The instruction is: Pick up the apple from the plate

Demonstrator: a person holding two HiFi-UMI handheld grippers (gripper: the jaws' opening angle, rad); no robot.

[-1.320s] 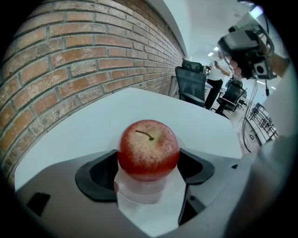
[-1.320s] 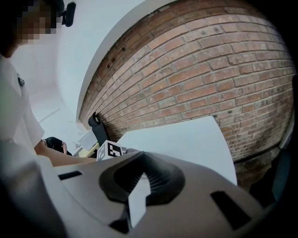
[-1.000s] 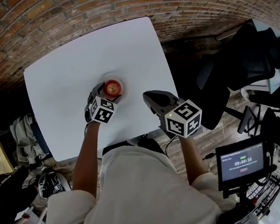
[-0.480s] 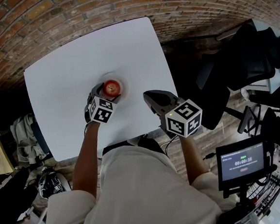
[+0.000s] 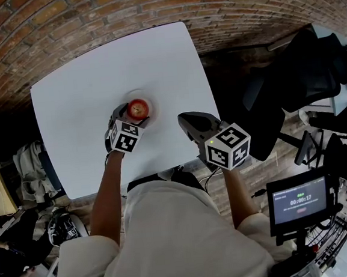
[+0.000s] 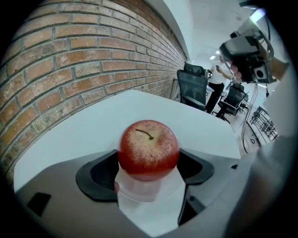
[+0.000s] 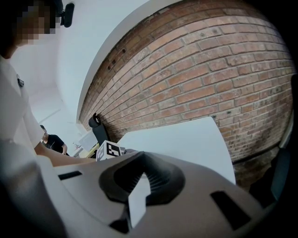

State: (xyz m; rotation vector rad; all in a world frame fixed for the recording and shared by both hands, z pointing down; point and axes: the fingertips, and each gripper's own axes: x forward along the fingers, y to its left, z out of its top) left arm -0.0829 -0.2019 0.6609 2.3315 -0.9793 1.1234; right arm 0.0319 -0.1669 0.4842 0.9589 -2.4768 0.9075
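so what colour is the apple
Red, with a pale yellow speckled patch around the stem; the left gripper view shows the apple best.

Left gripper point(image 5: 133, 114), left of frame centre on an extended forearm, jaws clamped on the apple point(image 5: 138, 108); right gripper point(image 5: 186, 119), right of centre, jaws together.

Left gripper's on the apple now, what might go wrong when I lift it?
The apple is round and smooth, and the left gripper seems to hold it only at its sides, so it may slip or roll out. The small plate beneath looks light; it might drag along or skid on the table.
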